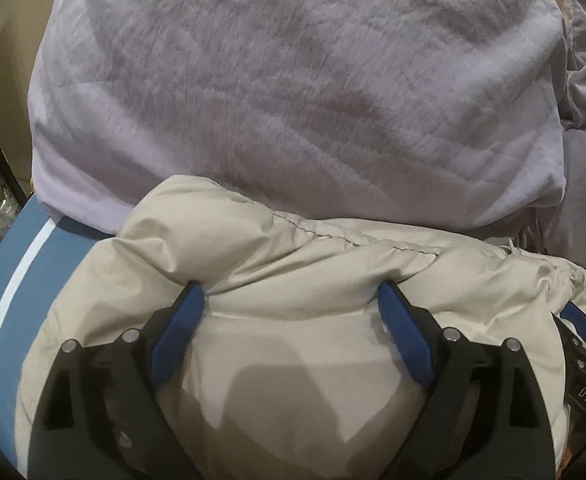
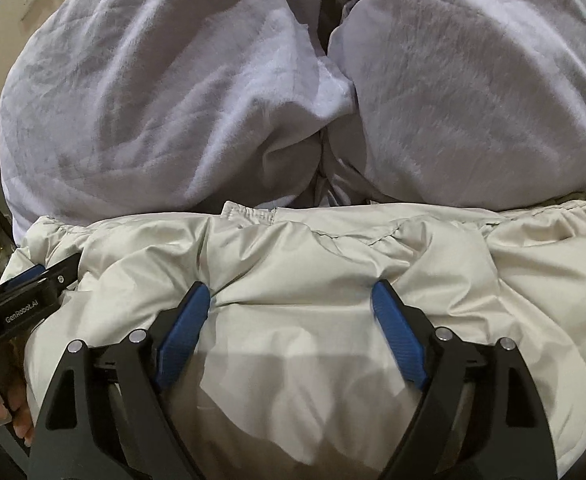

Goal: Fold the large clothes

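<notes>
Both jaws spread wide, tips pressed into the cream puffer jacket, nothing pinched: left gripper, right gripper. Lilac blanket at 12 o'clock of the jacket.

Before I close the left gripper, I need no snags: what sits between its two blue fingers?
Only a puffed bulge of the cream padded jacket lies between the left gripper fingers; nothing else, per the left wrist view.
</notes>
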`<act>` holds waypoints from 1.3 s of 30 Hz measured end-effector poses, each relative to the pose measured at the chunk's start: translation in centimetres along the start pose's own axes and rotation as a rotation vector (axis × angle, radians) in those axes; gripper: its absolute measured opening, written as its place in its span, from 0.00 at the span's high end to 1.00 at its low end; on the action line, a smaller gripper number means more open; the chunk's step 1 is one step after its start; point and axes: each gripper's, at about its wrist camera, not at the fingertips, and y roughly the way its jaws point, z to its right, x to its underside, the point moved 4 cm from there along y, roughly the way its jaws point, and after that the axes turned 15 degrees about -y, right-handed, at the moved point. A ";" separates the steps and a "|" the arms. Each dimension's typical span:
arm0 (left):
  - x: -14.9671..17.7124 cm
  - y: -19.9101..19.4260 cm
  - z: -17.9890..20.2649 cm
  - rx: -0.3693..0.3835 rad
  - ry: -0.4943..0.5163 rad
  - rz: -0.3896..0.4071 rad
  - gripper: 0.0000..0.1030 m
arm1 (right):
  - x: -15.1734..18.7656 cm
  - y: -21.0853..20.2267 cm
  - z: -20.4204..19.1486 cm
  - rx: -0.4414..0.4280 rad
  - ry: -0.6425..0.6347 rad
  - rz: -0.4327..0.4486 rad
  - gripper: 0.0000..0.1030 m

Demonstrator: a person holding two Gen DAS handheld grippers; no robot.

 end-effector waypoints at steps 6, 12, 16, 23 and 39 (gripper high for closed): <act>0.9 1.0 0.4 0.001 0.004 0.005 0.11 | 0.7 1.7 0.4 -0.011 0.010 0.010 0.17; 1.6 0.1 0.7 -0.024 0.018 -0.012 0.11 | 0.8 -0.3 1.5 -0.016 0.003 -0.015 0.17; 0.9 -2.4 0.5 -0.001 0.005 -0.009 0.11 | 0.4 -3.6 3.9 0.043 -0.020 0.015 0.16; -0.7 -4.7 -2.0 -0.042 0.020 0.052 0.10 | 1.7 -6.6 11.8 0.218 0.048 -0.004 0.15; -0.6 -2.3 -7.1 -0.132 -0.017 0.020 0.08 | 6.3 -4.4 17.6 0.341 0.111 -0.067 0.14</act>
